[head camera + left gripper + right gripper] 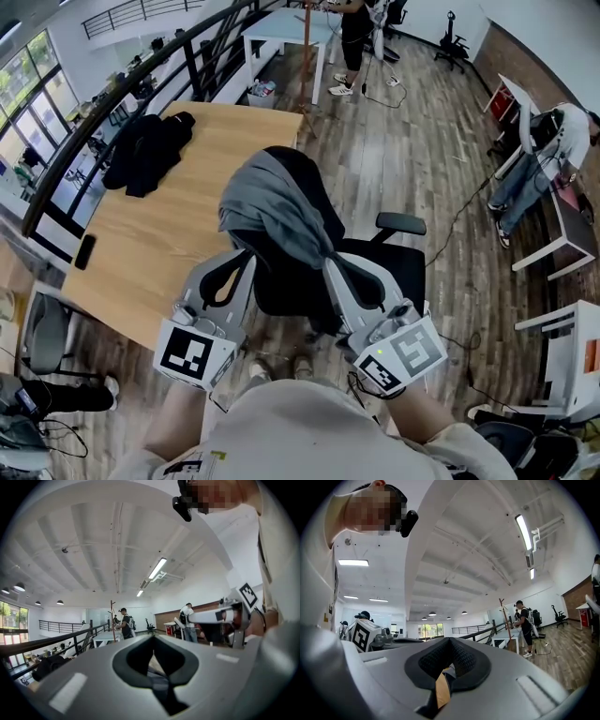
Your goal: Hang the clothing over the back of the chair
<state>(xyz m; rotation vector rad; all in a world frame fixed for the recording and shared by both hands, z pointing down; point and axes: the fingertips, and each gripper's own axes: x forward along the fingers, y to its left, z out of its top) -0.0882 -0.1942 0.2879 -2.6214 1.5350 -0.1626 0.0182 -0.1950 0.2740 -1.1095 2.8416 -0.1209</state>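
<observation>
A grey garment point(272, 202) lies bunched over the back of a black office chair point(405, 272) in the head view. One corner of it is drawn into a point at my right gripper point(328, 258), which is shut on that corner. My left gripper point(247, 253) meets the garment's lower left edge, also shut on the cloth. In the left gripper view, the jaws of the left gripper point(153, 638) are closed, with grey fabric showing in the slit. The right gripper point(450, 639) has its jaws closed in its own view too.
A wooden table point(187, 216) stands left of the chair, with black clothing point(150, 145) and a dark phone point(84, 251) on it. A grey chair point(47, 333) sits at its near corner. White desks point(562, 253) and a person point(553, 150) are at the right, and another person point(354, 37) stands far ahead.
</observation>
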